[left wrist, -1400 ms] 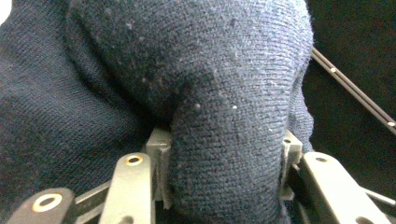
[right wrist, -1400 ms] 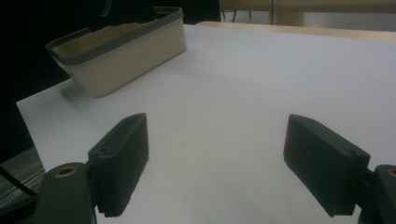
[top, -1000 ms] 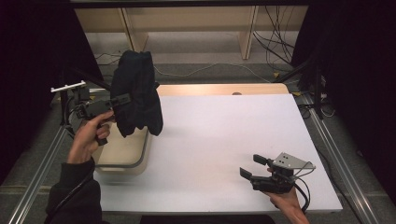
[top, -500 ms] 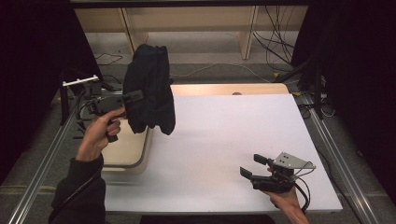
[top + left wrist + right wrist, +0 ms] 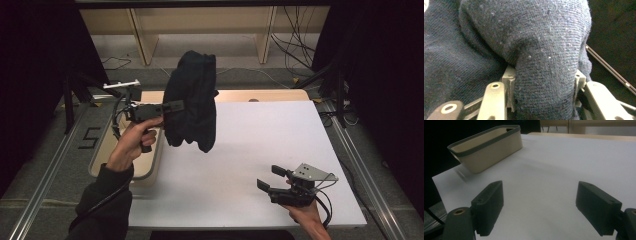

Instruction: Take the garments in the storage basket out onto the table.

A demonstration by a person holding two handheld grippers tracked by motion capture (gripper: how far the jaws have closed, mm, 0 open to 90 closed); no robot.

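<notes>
The white worktop [image 5: 260, 150] was bare across its middle, and a beige bin [image 5: 150, 167] sat at its left edge. You had the dark knit garment [image 5: 192, 100] lifted clear of everything, hanging bunched in the air above the worktop's far-left part, just right of the bin. Your left gripper [image 5: 175, 106] was clamped on a thick fold of that garment; the left gripper view showed the knit [image 5: 544, 75] squeezed between both jaws. Your right gripper [image 5: 272, 180] rested low near the worktop's near-right corner, jaws spread wide with nothing between them, pointed toward the bin [image 5: 486, 147]. Judged step: carrying the garment over the worktop. Next move probably called for lowering it onto the bare middle and bringing the right gripper in to catch a free edge.
</notes>
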